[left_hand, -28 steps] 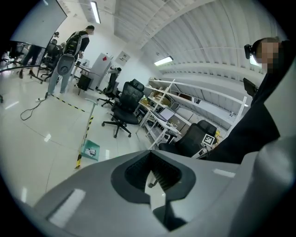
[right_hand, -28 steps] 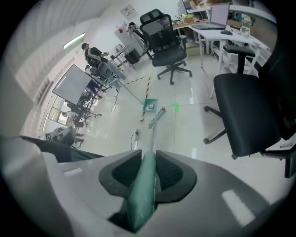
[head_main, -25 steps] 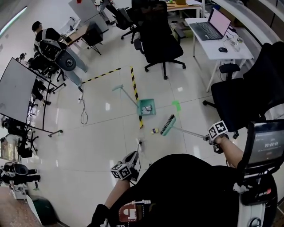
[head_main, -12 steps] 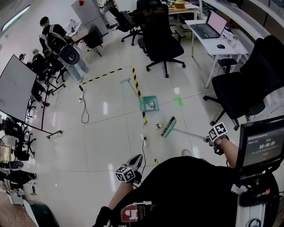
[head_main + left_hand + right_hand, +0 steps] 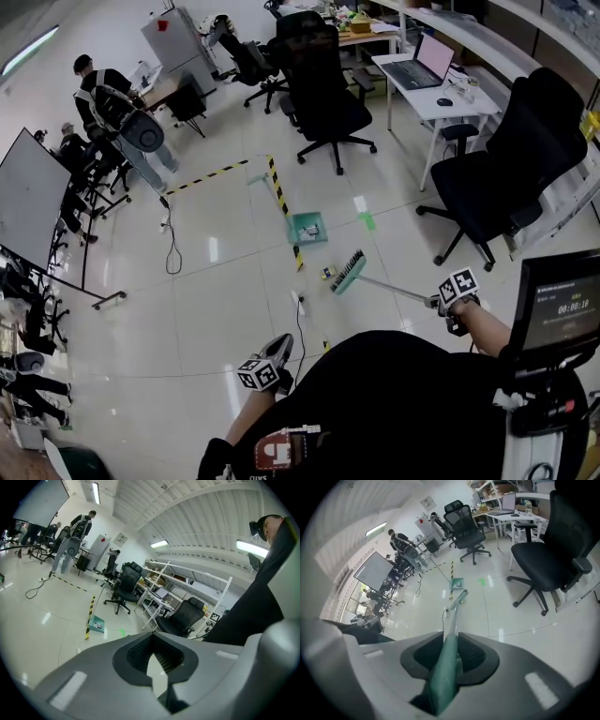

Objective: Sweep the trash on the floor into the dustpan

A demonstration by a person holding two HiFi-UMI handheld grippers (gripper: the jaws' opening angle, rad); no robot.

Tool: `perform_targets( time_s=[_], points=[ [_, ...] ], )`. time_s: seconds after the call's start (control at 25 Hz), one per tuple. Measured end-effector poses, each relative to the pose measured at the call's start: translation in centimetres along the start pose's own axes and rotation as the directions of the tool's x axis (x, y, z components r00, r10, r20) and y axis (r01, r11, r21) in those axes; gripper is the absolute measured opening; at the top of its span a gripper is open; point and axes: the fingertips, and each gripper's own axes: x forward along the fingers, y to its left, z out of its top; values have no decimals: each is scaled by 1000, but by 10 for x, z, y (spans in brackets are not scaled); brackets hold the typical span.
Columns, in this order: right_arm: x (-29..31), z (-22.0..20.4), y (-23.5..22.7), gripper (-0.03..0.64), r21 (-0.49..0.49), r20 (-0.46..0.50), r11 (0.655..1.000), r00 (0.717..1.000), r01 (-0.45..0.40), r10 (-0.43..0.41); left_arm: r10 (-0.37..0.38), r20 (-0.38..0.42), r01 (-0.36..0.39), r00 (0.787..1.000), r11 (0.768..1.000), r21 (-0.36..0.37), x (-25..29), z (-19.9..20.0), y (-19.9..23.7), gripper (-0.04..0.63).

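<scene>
Office floor [image 5: 216, 309]: right gripper [image 5: 447, 662] clamps the broom [image 5: 349, 272] handle, bristles just beside the trash [image 5: 327, 273], dustpan [image 5: 307, 228] near beyond it, left gripper [image 5: 154, 667] closed and empty; looks mid-sweep, next stroke should push the trash toward the dustpan mouth.

The only thing I can read is a row of white digits on the dark screen [image 5: 562, 314] at my four o'clock. It is a timer that looks like 00:00:10, the last figures unsure. The smaller line above it is too fine to read.
</scene>
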Motion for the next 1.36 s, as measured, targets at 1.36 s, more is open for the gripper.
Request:
perform_targets(
  time_s=[1.36],
  points=[
    [-56,-25,-87,92,-88,5,996,1000,-3,4,56,100,-54,993,998,-19,39,-37,-90,0]
  ],
)
